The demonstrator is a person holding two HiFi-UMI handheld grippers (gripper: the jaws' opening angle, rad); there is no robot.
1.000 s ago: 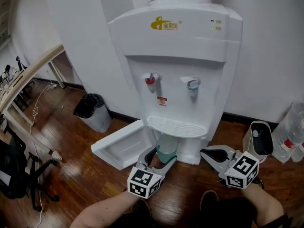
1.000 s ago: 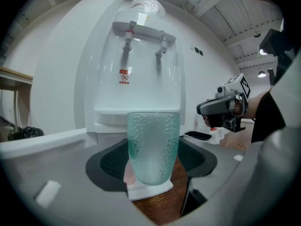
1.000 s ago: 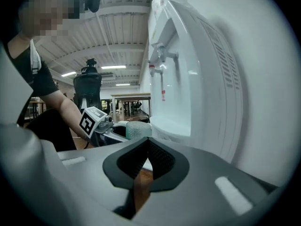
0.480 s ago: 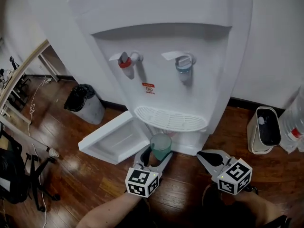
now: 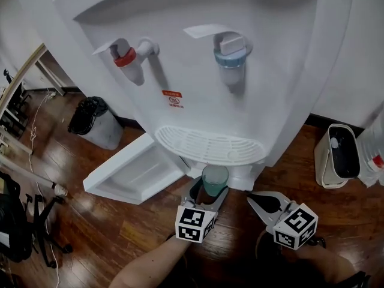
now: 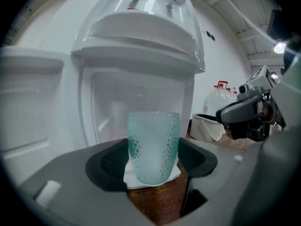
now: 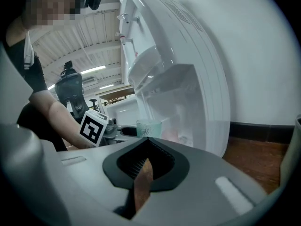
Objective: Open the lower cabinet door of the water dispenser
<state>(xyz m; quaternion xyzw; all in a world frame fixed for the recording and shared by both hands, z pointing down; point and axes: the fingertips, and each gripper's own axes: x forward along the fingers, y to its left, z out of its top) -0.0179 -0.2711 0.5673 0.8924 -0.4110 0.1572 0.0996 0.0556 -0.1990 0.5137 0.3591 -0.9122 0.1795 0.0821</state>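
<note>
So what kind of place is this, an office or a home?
Most likely an office or workroom corner: a floor-standing water dispenser, a lined waste bin beside it, and a desk and office chair at the left.

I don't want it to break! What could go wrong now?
The left gripper holds the green cup just below the drip tray; lifting it could bump the tray. If the grip slackens, the cup could drop onto the wooden floor. The open cabinet door sticks out on the left and could get knocked.
</note>
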